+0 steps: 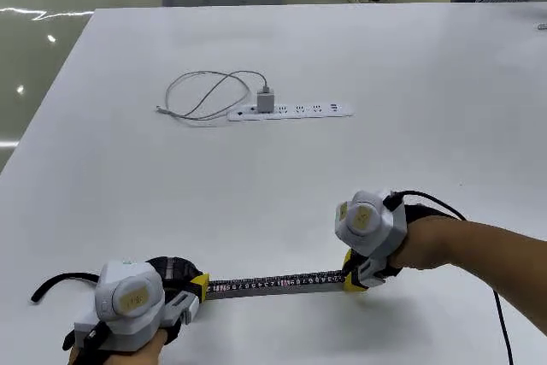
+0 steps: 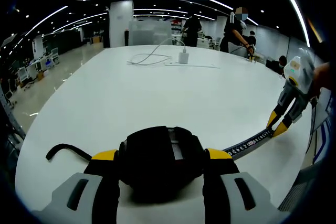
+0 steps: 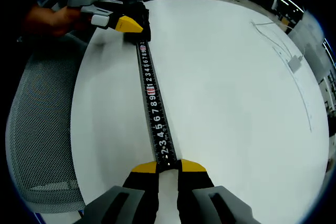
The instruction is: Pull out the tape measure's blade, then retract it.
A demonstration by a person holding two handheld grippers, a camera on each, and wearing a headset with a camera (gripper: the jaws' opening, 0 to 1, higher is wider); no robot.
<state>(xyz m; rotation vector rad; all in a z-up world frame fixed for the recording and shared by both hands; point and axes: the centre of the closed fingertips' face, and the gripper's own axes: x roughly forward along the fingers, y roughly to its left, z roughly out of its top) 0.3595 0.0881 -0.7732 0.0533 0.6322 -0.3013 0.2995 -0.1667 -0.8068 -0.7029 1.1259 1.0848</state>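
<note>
My left gripper [image 1: 184,292] is shut on the black tape measure case [image 1: 175,273] near the table's front left edge; in the left gripper view the case [image 2: 161,158] sits between the yellow-tipped jaws. The dark blade [image 1: 275,282] with white numbers runs right along the table to my right gripper [image 1: 355,278], which is shut on the blade's end. In the right gripper view the blade [image 3: 152,106] stretches from the pinched tip [image 3: 168,167] up to the case [image 3: 137,22]. The case's black wrist strap [image 1: 53,284] lies on the table at left.
A white power strip [image 1: 291,110] with a charger plugged in and a looped white cable [image 1: 209,96] lie mid-table beyond the grippers. A grey mesh chair [image 3: 42,145] stands by the table's near edge. People stand beyond the far end [image 2: 236,30].
</note>
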